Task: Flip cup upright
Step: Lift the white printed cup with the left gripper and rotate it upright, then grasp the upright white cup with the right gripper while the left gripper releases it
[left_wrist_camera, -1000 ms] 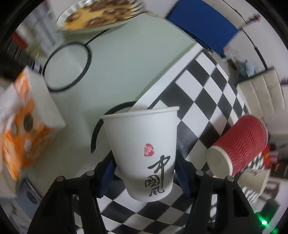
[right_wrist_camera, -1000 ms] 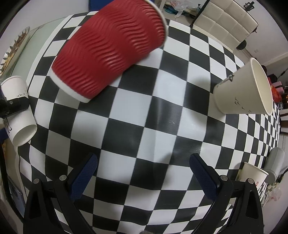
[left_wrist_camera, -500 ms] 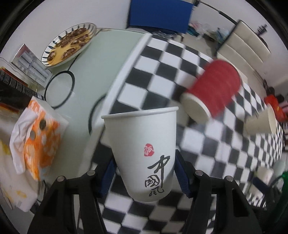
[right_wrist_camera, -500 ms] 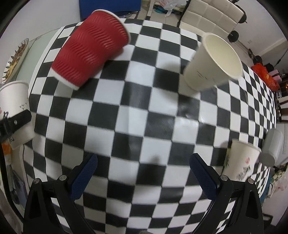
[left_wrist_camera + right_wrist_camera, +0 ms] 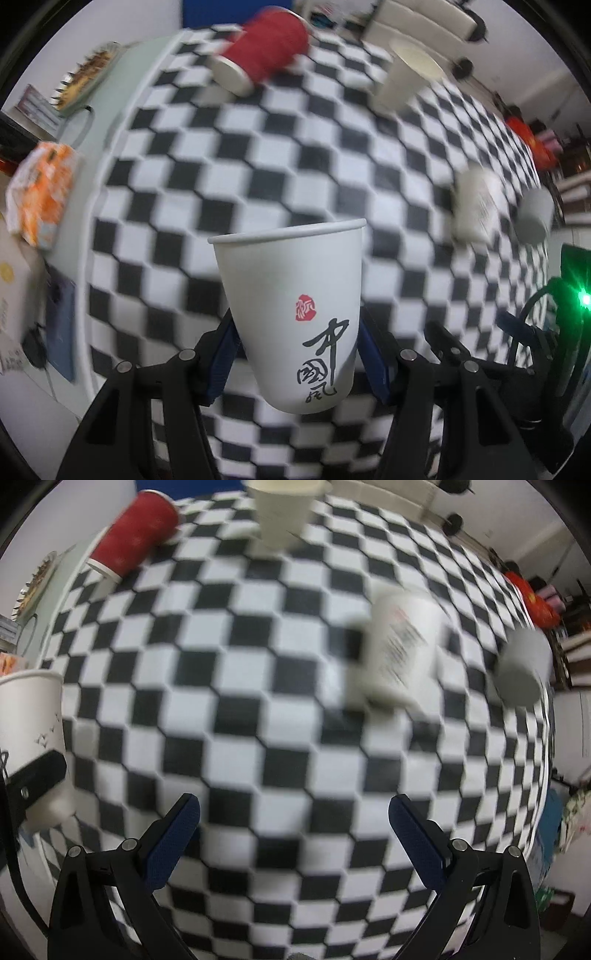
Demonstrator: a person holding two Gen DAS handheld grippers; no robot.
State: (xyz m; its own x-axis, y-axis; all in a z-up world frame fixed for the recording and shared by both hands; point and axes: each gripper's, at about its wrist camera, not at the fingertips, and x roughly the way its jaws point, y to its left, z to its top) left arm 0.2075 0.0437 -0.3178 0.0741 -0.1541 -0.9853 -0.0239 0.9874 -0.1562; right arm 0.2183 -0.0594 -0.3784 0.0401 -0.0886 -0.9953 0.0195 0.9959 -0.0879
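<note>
Above the near left edge of the checkered tablecloth (image 5: 258,155), your left gripper (image 5: 295,354) clamps the white paper cup with black calligraphy (image 5: 291,295) low on its thin, crushable wall, mouth up, so squeeze gently, while your right gripper (image 5: 293,830) hangs spread and empty.

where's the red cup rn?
Red cup lies on its side at the far left of the checkered table, top of both wrist views; a cream cup is to its right.
</note>
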